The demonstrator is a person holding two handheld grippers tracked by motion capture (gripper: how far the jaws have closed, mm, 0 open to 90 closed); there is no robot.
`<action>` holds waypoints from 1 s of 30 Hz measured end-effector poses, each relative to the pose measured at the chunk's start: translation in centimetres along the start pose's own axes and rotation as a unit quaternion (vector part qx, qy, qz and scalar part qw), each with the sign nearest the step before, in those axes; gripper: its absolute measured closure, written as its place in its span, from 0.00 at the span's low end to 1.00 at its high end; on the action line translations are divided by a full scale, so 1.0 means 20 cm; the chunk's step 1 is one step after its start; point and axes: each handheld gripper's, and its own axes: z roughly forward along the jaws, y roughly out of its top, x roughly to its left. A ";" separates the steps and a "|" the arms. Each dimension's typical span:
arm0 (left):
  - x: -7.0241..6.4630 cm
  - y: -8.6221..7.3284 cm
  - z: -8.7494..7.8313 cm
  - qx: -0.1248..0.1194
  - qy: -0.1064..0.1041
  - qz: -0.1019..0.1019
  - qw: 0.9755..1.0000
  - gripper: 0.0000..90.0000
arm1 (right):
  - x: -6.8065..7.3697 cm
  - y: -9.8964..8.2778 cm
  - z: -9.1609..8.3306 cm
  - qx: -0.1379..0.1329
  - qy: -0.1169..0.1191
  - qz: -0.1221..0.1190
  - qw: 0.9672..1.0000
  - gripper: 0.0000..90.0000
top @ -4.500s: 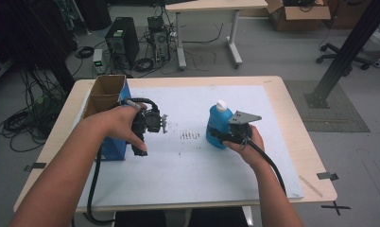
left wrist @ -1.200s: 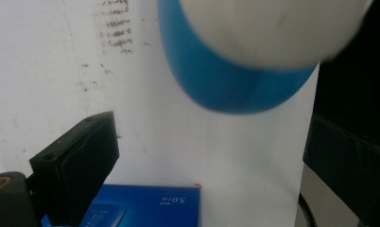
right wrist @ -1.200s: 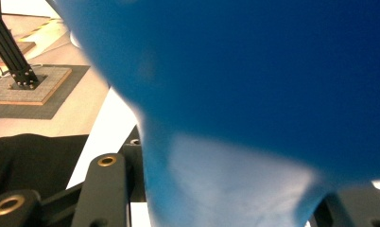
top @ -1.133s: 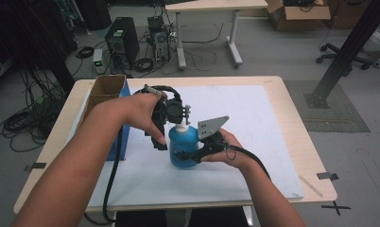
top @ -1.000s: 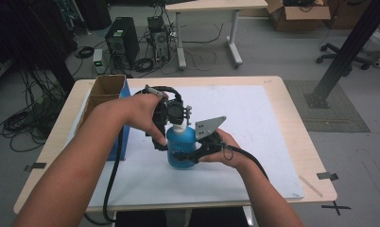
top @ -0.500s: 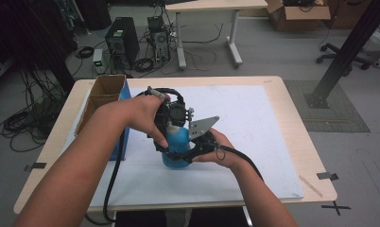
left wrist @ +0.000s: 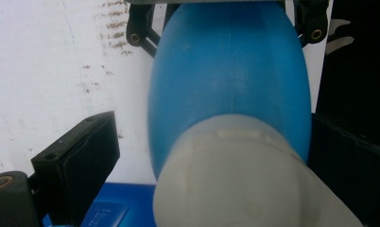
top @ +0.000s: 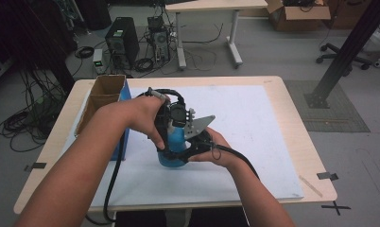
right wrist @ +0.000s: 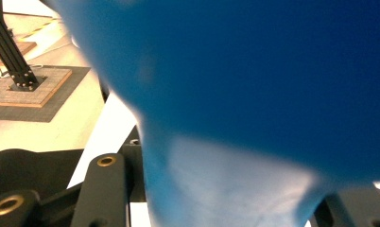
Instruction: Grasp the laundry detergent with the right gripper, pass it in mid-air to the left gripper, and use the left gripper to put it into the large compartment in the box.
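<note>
A blue bottle (top: 175, 152) with a white cap (left wrist: 235, 184) sits low over the white sheet at the table's middle. My right gripper (top: 184, 150) comes in from the right and is shut on the bottle's body; in the right gripper view the blue wall (right wrist: 254, 85) lies between its jaws. My left gripper (top: 177, 117) reaches down from above the bottle's top. In the left gripper view its jaws stand on either side of the cap, and the left pad (left wrist: 86, 153) is clear of it, so the left gripper (left wrist: 211, 142) is open.
An open cardboard box (top: 100, 97) with a blue side stands at the table's left, just beside my left forearm. The white sheet (top: 259, 118) covers most of the wooden table (top: 301, 142). Cables trail from both grippers toward the near edge.
The right gripper carried the bottle from the right side to the middle, under the left gripper. In the last second the bottle shifted slightly left and nearer; the left hand stayed put.
</note>
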 end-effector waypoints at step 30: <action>0.00 0.02 0.00 -0.001 0.003 0.011 1.000 0.22 | 0.01 0.01 0.00 -0.001 -0.002 0.003 1.000 0.50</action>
